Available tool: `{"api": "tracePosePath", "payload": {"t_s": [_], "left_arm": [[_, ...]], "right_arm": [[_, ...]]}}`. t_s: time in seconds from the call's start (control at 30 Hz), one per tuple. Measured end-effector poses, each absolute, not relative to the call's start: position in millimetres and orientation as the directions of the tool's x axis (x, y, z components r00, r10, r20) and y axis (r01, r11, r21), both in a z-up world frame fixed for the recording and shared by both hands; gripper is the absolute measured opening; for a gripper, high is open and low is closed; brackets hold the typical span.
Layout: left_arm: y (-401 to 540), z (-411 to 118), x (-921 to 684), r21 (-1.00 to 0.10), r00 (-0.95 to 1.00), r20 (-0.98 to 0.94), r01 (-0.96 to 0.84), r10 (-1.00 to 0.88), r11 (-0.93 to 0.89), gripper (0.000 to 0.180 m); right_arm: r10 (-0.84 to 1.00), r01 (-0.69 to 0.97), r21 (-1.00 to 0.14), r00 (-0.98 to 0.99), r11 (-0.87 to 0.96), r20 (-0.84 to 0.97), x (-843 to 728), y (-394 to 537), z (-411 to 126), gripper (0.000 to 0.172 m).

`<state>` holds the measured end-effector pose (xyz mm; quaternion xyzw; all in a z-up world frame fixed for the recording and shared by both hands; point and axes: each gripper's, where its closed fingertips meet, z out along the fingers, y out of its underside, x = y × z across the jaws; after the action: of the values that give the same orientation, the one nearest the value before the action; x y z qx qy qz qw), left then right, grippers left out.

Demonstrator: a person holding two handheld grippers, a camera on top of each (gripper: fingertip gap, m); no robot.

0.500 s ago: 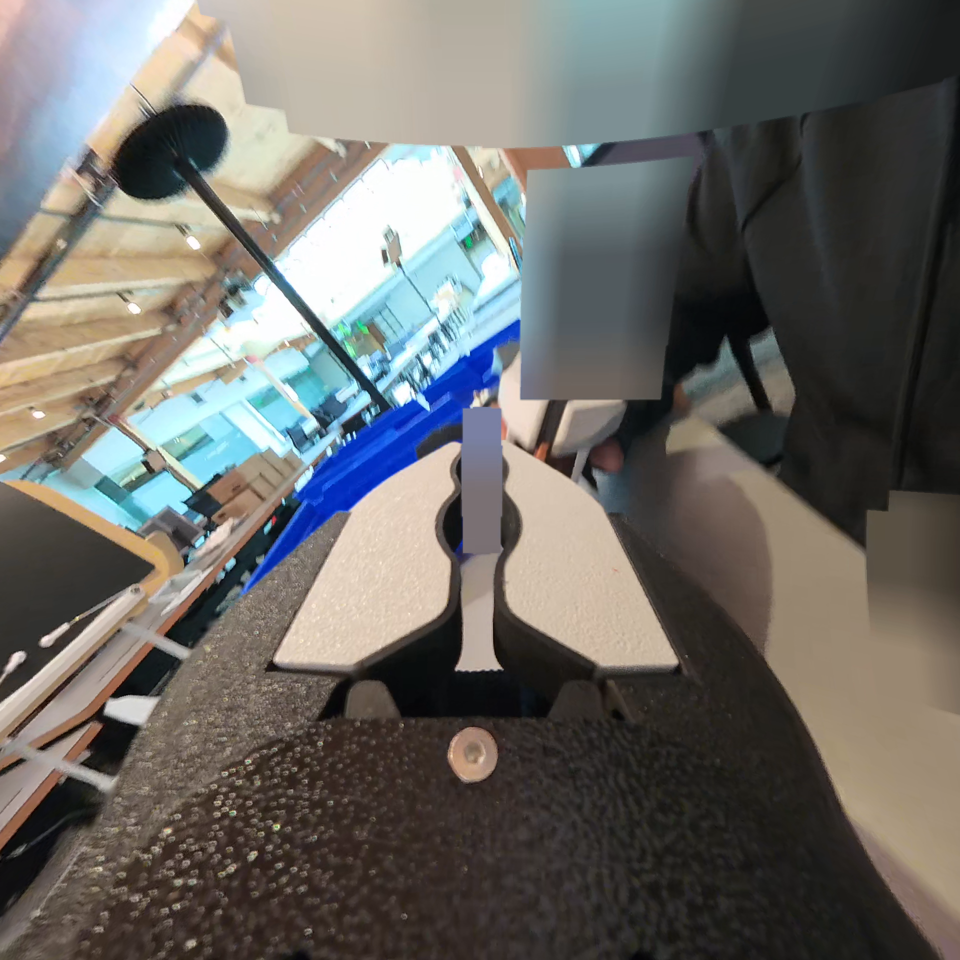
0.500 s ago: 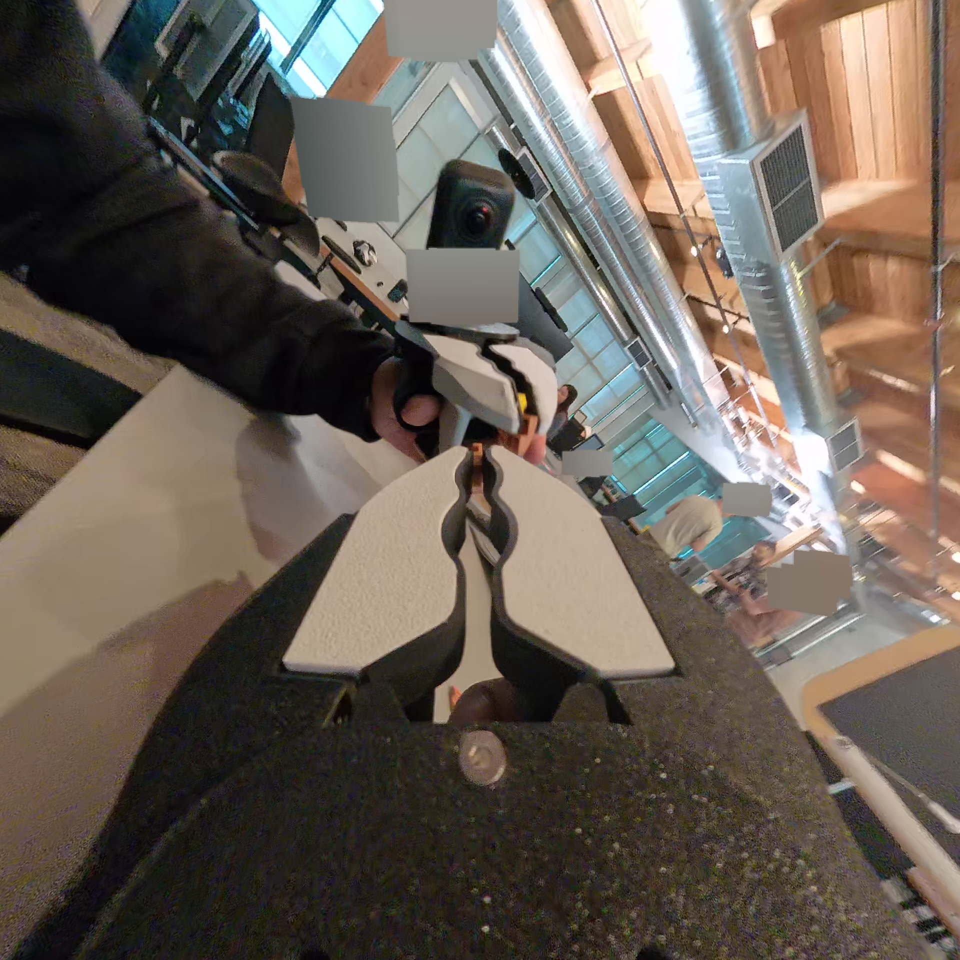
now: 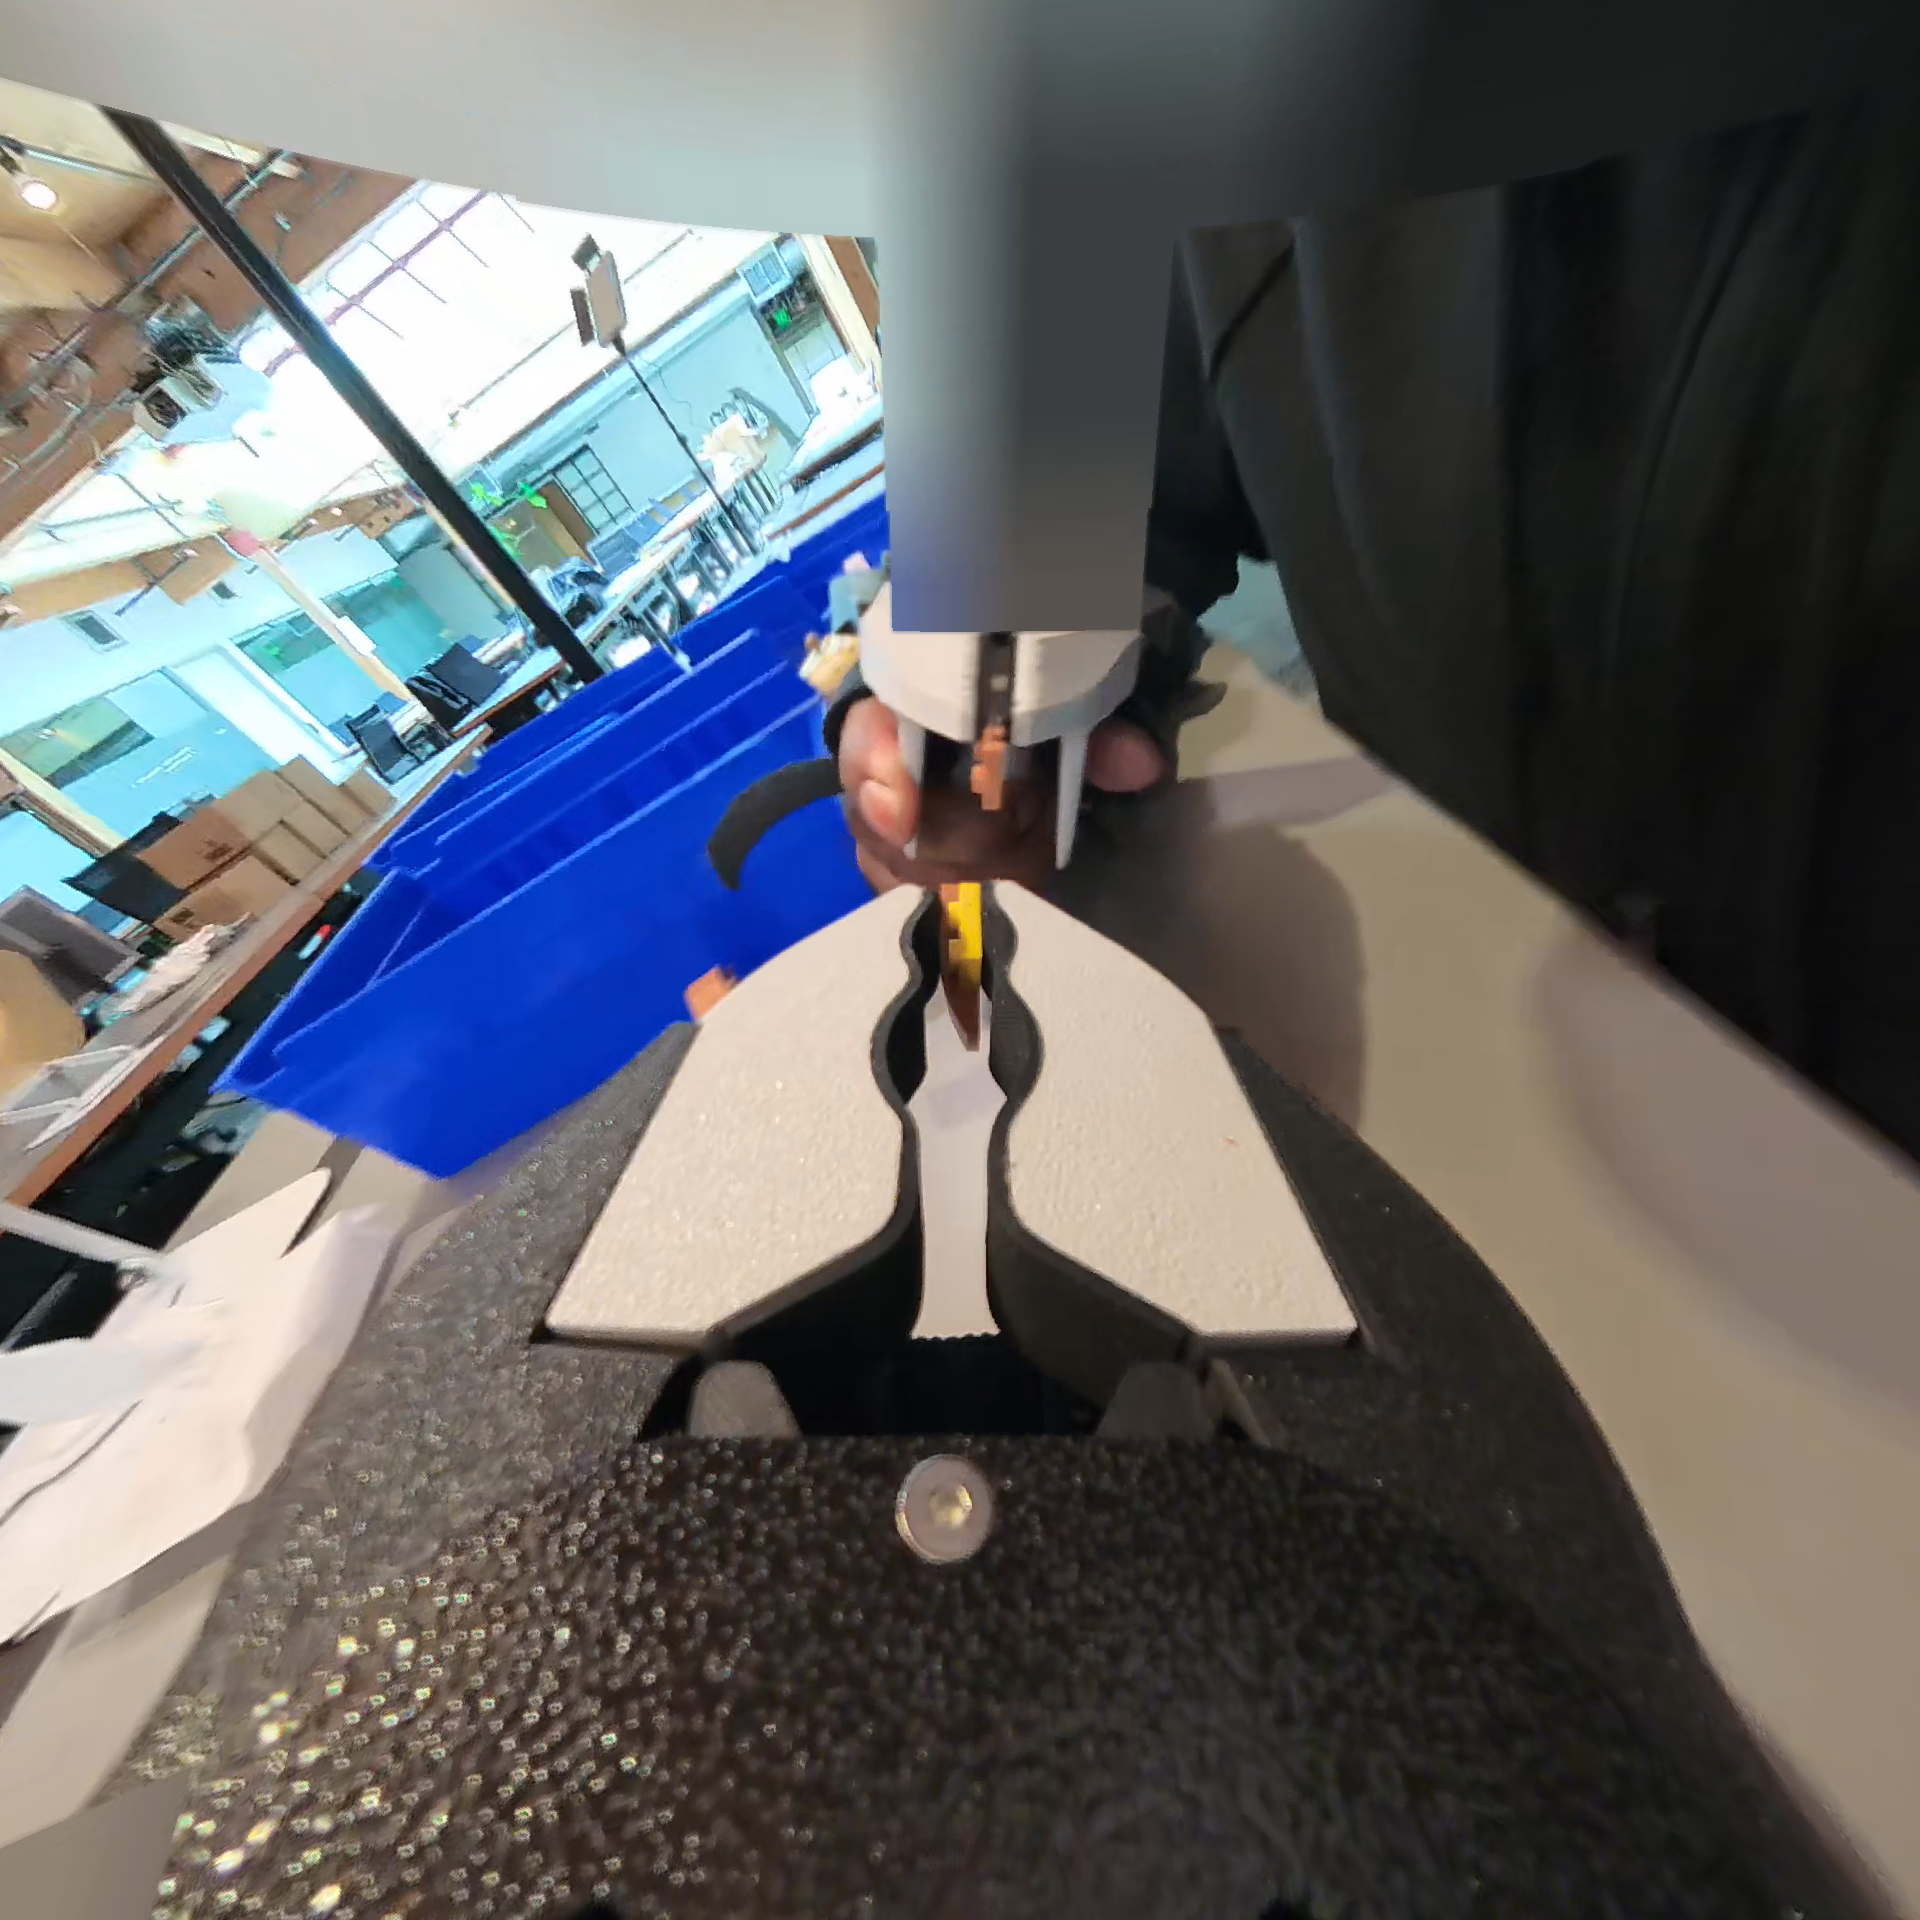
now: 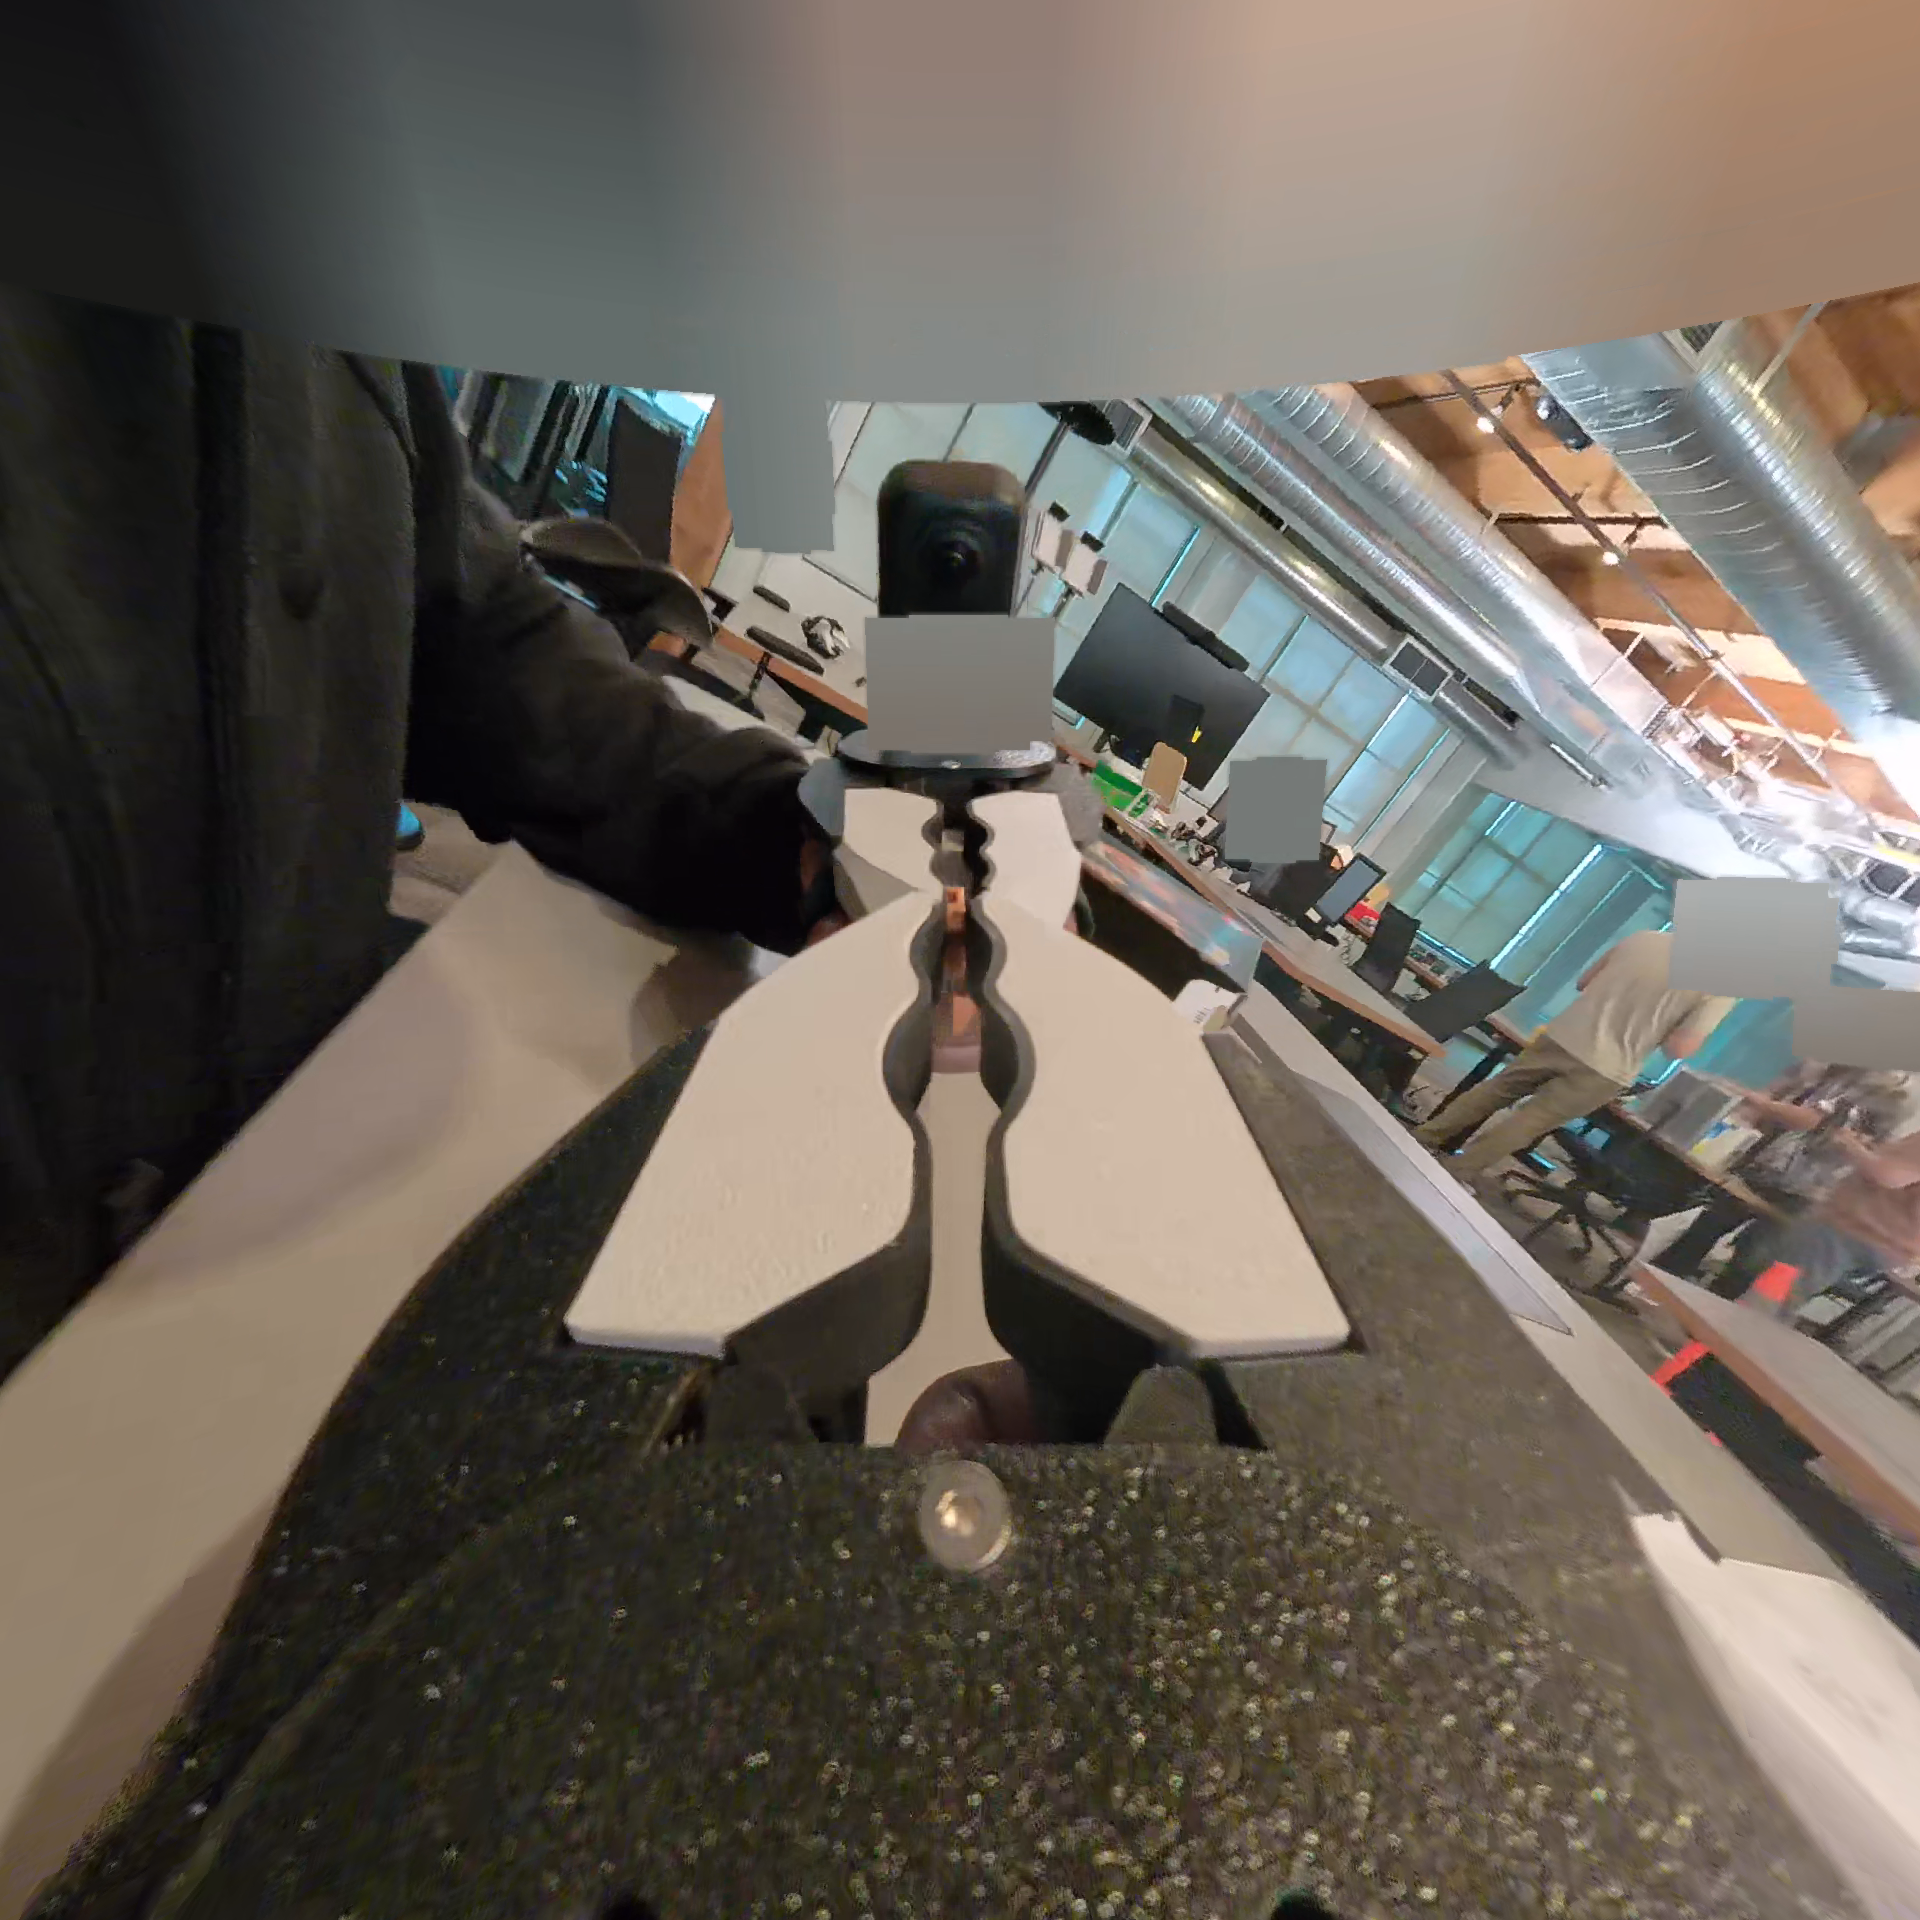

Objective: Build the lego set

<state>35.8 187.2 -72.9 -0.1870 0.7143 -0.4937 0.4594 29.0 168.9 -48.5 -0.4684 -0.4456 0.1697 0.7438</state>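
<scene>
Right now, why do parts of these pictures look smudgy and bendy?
Left wrist view: the far hand and blue bins are motion-blurred, and the windows glare. Right wrist view: the wide lens curves the ceiling ducts; the flat grey patches were added afterwards.

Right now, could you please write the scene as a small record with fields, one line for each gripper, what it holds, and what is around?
left gripper: shut on a thin flat piece, yellow and brown with stepped edge
right gripper: shut on a thin orange-brown flat piece
relation: the two grippers face each other, tips close
surface: pale grey table
behind left gripper: blue plastic bins
person: dark sleeve
</scene>
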Motion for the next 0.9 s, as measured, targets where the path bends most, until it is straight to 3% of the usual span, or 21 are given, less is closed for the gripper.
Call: {"api": "tracePosePath", "payload": {"t_s": [0.27, 0.9], "left_arm": [[129, -62, 20, -0.818, -0.426, -0.567, 0.187, -0.705, 0.544, 0.006], [115, -75, 20, -0.791, -0.463, -0.591, 0.174, -0.66, 0.587, 0.006]], "right_arm": [[0.72, 0.15, -0.83, 0.431, 0.537, 0.544, 4, 105, -43, 0.003], [0.831, 0.112, -0.892, 0.328, 0.438, 0.449, 9, 104, -58, 0.003]]}}
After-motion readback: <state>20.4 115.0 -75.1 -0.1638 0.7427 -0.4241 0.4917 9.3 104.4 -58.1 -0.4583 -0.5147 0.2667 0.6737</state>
